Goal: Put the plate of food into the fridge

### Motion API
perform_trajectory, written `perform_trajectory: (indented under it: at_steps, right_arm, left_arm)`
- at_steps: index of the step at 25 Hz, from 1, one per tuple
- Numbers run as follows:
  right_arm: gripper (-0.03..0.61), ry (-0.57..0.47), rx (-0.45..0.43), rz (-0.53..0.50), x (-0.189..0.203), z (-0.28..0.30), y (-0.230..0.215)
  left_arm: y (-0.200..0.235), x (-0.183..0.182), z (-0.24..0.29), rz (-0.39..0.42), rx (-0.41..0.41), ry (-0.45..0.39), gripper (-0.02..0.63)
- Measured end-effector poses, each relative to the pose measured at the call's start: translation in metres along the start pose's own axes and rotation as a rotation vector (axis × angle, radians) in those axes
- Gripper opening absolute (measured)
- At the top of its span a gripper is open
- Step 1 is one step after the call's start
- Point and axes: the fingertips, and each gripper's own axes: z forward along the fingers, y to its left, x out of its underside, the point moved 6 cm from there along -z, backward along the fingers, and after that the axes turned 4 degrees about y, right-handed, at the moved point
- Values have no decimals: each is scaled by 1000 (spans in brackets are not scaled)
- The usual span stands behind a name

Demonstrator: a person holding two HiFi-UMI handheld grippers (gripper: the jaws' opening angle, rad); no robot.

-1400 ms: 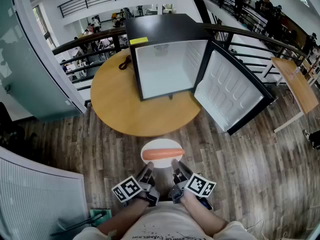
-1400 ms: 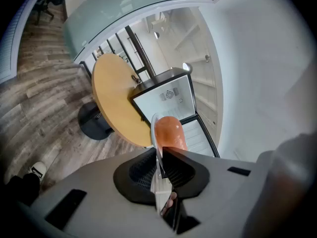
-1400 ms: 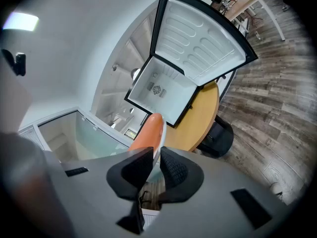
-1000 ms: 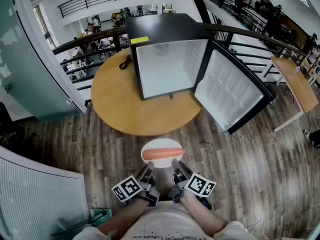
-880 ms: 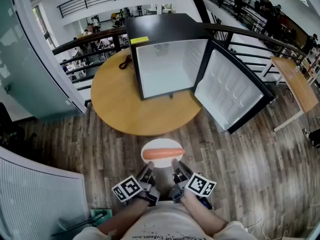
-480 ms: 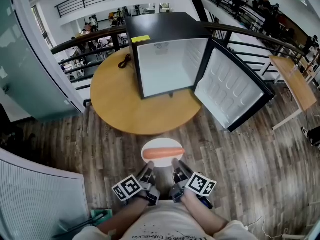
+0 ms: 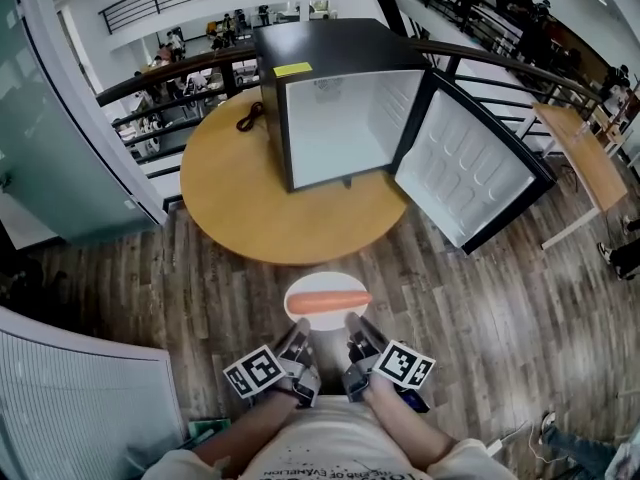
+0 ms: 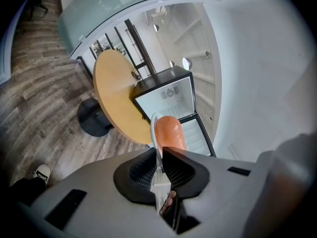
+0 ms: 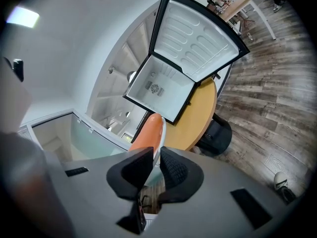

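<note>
A white plate (image 7: 305, 311) bearing a long orange sausage (image 7: 330, 301) is held level over the wood floor, just short of the round table. My left gripper (image 7: 298, 332) is shut on its near left rim and my right gripper (image 7: 352, 324) is shut on its near right rim. The left gripper view has the plate (image 8: 153, 134) edge-on in the jaws with the sausage (image 8: 170, 132) beyond. In the right gripper view the plate (image 9: 161, 138) and sausage (image 9: 148, 132) sit the same way. A small black fridge (image 7: 330, 48) stands on the table, its door (image 7: 472, 173) swung wide to the right and its white inside bare.
The round wooden table (image 7: 235, 193) carries the fridge and a dark cable (image 7: 247, 118) at its back. A black railing (image 7: 150, 73) curves behind it. A glass wall (image 7: 60, 138) stands at the left and a wooden desk (image 7: 580, 148) at the far right.
The whole view has drifted: table and fridge now sit a little nearer and higher in the head view. Plate and both grippers keep the same hold.
</note>
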Motion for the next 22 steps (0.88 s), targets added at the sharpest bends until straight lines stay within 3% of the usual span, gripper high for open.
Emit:
perform_trajectory:
  at_steps: [12, 22]
  right_arm:
    - [58, -44, 27, 13, -6, 14, -3]
    - [58, -26, 18, 5, -63, 59, -25]
  left_arm:
    - [6, -16, 18, -10, 13, 33, 54]
    - [2, -43, 84, -18, 4, 17, 54]
